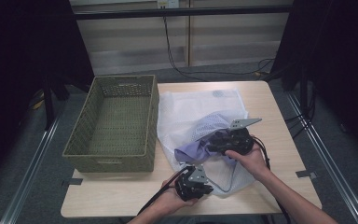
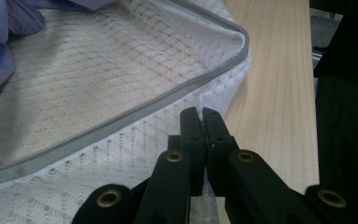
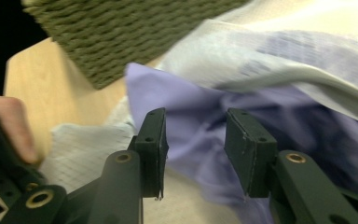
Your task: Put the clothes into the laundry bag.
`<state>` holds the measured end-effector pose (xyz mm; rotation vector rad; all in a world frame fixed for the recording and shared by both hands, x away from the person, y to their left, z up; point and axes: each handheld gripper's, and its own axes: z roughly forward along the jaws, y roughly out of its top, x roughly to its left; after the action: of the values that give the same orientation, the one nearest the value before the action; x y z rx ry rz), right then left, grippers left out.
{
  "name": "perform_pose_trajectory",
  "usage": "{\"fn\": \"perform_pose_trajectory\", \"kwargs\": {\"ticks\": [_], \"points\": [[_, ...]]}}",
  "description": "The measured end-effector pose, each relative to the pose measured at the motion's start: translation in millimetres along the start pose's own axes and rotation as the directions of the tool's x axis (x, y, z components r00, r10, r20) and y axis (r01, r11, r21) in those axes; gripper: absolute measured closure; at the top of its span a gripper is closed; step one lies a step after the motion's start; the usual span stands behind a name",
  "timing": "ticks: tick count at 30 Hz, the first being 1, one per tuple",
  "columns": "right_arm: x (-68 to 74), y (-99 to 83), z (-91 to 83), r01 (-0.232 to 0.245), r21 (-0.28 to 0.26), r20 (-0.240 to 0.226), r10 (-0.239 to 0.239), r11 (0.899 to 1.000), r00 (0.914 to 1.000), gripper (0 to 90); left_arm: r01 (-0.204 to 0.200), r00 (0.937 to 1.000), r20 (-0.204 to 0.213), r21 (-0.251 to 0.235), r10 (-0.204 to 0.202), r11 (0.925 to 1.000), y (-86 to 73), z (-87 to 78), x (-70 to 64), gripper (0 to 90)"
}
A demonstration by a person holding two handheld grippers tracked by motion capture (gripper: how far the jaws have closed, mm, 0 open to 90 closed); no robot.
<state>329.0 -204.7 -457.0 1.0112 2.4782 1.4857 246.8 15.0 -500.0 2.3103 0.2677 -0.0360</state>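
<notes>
Rectangular light wooden tabletop (image 1: 279,116) with rounded corners; an olive-green woven rectangular basket (image 1: 114,123) stands along its left edge, overhanging it slightly; a white mesh zippered laundry bag (image 1: 191,105) lies flat just beside the basket, spanning from near the far edge towards the near edge.

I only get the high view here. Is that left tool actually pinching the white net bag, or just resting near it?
Observer: Pinching. In the left gripper view, the left tool has its jaws shut on the edge of the white mesh bag, just below the grey zipper.
Operator: And the other one, over the purple cloth?
Observer: The right tool stands open, with the purple garment behind the gap between its jaws; I cannot tell if it touches.
Operator: Is the bag's mouth open?
Observer: Yes, the zipper edge lifts away from the lower layer, and the garment lies partly inside.
</notes>
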Motion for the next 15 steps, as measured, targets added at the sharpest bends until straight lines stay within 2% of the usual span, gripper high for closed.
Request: {"fn": "perform_pose_trajectory", "kwargs": {"ticks": [3,7,8,9,10,11,14,15], "points": [[4.9,5.1,9.7,0.010,-0.008,-0.041,-0.010,1.000,0.9991,56.8,-0.007,1.0000,-0.004,0.015,0.007,0.9999,0.6,-1.0,-0.1,89.1],[10.7,13.0,22.5,0.018,-0.013,-0.060,-0.019,1.000,0.9980,52.4,-0.017,0.9998,-0.005,0.020,0.017,0.9997,0.7,-1.2,0.2,89.2],[14.8,18.3,31.3,0.039,-0.003,-0.074,-0.039,0.999,0.9965,50.9,-0.017,0.9998,-0.004,0.022,0.017,0.9996,0.7,-1.5,0.2,89.1],[14.8,18.3,31.3,0.039,-0.003,-0.074,-0.039,0.999,0.9965,50.9,-0.017,0.9998,-0.004,0.022,0.017,0.9996,0.7,-1.5,0.2,89.1],[18.5,22.4,40.6,0.048,0.007,-0.090,-0.047,0.999,0.9948,48.7,-0.020,0.9998,-0.008,0.024,0.020,0.9995,0.8,-1.5,-0.1,89.1],[18.5,22.4,40.6,0.048,0.007,-0.090,-0.047,0.999,0.9948,48.7,-0.020,0.9998,-0.008,0.024,0.020,0.9995,0.8,-1.5,-0.1,89.1],[21.0,25.7,60.3,0.064,0.045,-0.099,-0.059,0.997,0.9934,43.9,-0.019,0.9998,-0.007,0.008,0.019,0.9998,0.3,-0.5,-0.8,89.1],[21.0,25.7,60.3,0.064,0.045,-0.099,-0.059,0.997,0.9934,43.9,-0.017,0.9998,-0.011,0.014,0.017,0.9998,0.5,-0.8,-1.1,89.1]]}}
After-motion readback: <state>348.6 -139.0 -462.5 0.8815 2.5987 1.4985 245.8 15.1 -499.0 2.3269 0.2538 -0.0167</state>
